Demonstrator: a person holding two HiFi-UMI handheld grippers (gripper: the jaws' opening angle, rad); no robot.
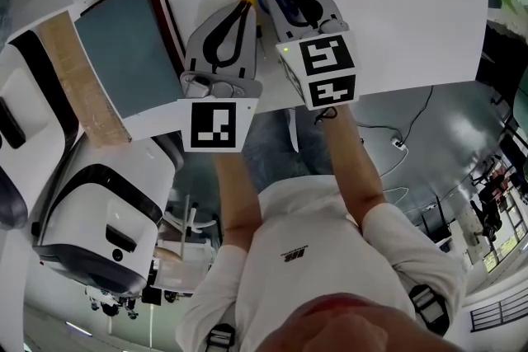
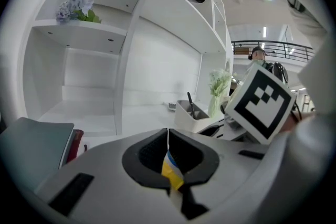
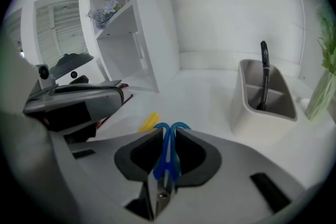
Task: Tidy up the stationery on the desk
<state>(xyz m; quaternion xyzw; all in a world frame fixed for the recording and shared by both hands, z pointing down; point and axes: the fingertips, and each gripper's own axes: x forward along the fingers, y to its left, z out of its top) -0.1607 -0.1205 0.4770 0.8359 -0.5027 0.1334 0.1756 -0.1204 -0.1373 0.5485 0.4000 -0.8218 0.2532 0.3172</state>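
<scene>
Bluish flowers (image 2: 76,5) sit on a white shelf (image 2: 97,34).

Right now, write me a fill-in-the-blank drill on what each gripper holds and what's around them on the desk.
1. The right gripper is shut on scissors with ___ handles.
2. The left gripper is shut on a slim item that shows mostly ___.
3. A ___ pen stands in the organizer.
4. In the head view, the grey book lies to the ___ of the left gripper.
Missing words: blue; yellow; black; left.
</scene>
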